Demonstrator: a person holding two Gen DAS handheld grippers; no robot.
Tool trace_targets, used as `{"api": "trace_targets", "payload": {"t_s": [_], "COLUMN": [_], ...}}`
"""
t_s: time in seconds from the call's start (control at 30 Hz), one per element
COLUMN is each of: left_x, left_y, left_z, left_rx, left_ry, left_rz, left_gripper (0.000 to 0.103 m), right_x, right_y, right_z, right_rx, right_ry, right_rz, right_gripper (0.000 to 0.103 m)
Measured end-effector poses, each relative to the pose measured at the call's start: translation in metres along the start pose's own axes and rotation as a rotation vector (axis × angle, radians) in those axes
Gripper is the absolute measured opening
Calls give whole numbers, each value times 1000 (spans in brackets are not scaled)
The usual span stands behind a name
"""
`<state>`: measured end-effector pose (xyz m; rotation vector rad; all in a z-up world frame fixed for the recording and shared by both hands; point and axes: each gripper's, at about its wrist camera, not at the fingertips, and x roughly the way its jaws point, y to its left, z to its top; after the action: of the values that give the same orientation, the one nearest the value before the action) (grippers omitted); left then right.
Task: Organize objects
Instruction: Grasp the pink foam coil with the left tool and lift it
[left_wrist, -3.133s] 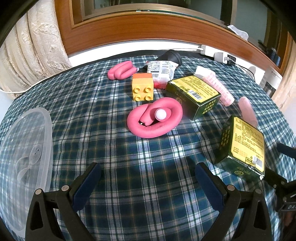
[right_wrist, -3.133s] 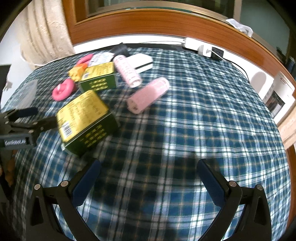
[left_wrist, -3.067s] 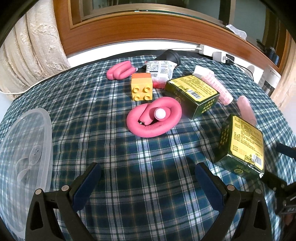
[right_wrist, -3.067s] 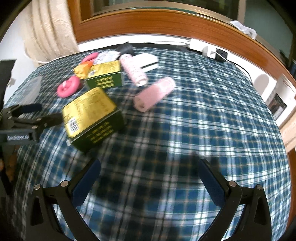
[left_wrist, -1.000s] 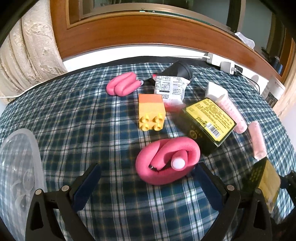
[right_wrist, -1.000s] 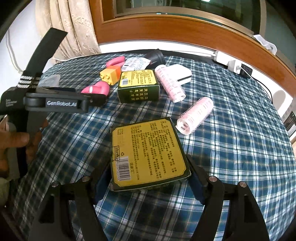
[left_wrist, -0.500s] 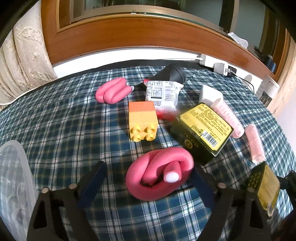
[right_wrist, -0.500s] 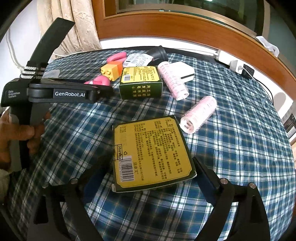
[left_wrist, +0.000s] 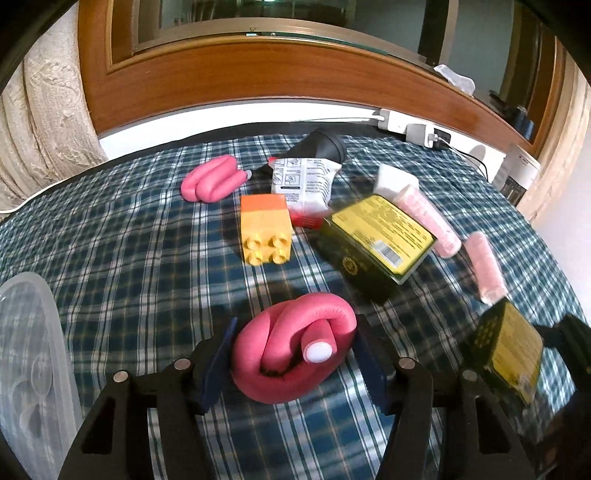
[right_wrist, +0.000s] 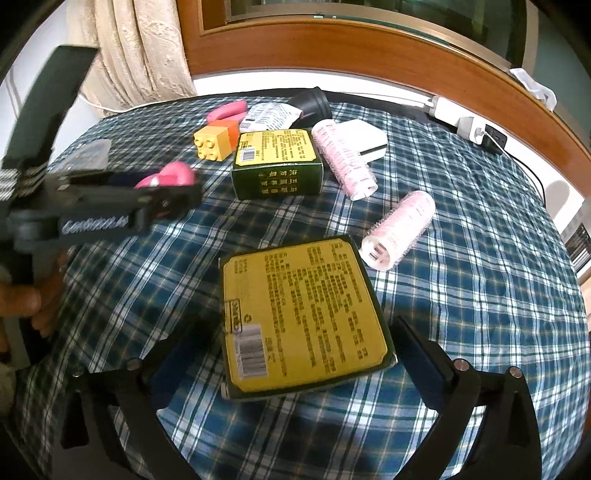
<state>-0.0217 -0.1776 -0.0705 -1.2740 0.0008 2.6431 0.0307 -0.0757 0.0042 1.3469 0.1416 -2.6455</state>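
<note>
1. Left gripper (left_wrist: 293, 363): fingers spread on either side of the coiled pink foam roller (left_wrist: 295, 350) lying on the plaid desk (left_wrist: 129, 258); whether they touch it is unclear.
2. Right gripper (right_wrist: 295, 363): fingers wide apart, flanking the green-and-yellow box (right_wrist: 303, 314) without touching it.

Round table (left_wrist: 110, 240) under a blue plaid cloth.
Pink foam coil (left_wrist: 295, 354) at six o'clock, yellow block (left_wrist: 264, 232) at centre, green box (left_wrist: 376, 236) at three, clear lid (left_wrist: 26, 350) at eight.
</note>
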Motion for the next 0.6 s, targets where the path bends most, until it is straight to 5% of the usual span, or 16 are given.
{"api": "trace_targets", "payload": {"t_s": [0.33,0.6], "left_x": [-16,-24], "left_y": [1,8], "left_z": [-18,-25], "left_rx": [-11,-30], "left_ry": [-4,-8], "left_rz": [-20,-35], "left_gripper": [64,64], "right_x": [5,0], "right_y": [-1,1], "right_z": [6,5], "right_rx": [6,16], "right_ry": [0,-18], "right_rz": [-5,-16], "right_gripper": [101,88]}}
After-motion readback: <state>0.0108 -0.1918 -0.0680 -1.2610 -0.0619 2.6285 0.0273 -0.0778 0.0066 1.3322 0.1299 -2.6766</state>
